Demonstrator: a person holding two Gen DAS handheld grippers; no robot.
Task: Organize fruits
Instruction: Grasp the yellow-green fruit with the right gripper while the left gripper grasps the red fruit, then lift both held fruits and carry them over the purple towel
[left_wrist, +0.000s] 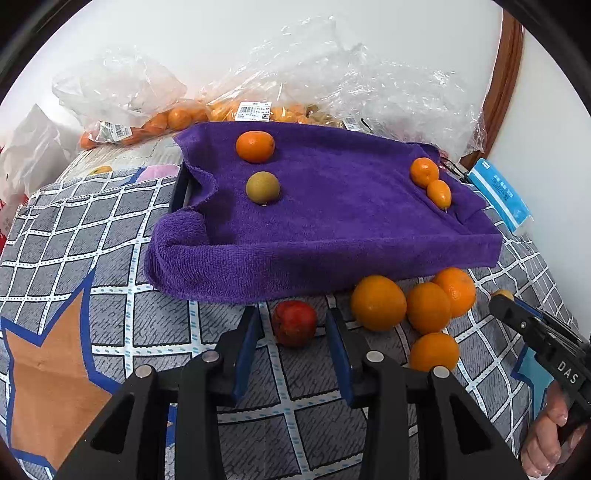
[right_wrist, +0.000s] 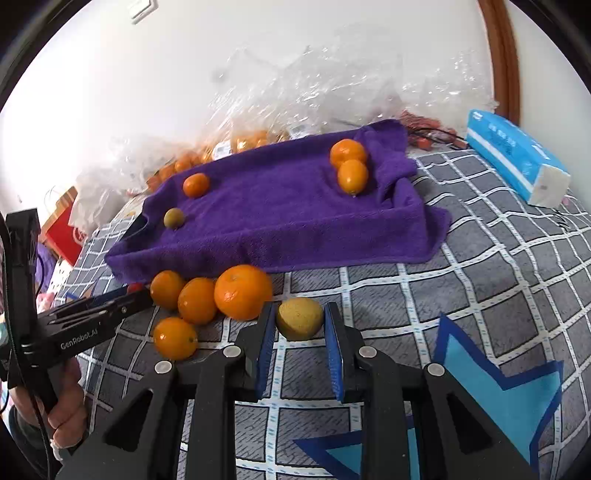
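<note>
Surface: you are working over a grey checked bedspread (right_wrist: 480, 266) with white grid lines and blue-edged star shapes.
Landmark: a tray draped in a purple towel (left_wrist: 332, 221) sits on the bedspread, and everything below is placed relative to it.
On the towel: two oranges, a small one (left_wrist: 255, 146) at its far left and another (left_wrist: 424, 171) at its far right, with a greenish-brown fruit (left_wrist: 262, 187) and a smaller oval orange fruit (left_wrist: 439, 193) beside them.
In front of the towel: a cluster of four oranges (left_wrist: 378, 302) lies on the bedspread near its front edge.
Your left gripper (left_wrist: 293, 325): its blue pads sit close on either side of a red fruit (left_wrist: 294, 322) just in front of the towel; contact is unclear.
Your right gripper (right_wrist: 300, 321): jaws clamped on a yellowish fruit (right_wrist: 300, 318), right of the cluster.
Behind the towel: crumpled clear plastic bags (left_wrist: 332, 81) holding more oranges, against a white wall (right_wrist: 184, 74).
Right of the towel: a blue tissue pack (right_wrist: 517, 158) and a brown wooden frame (left_wrist: 506, 74).
</note>
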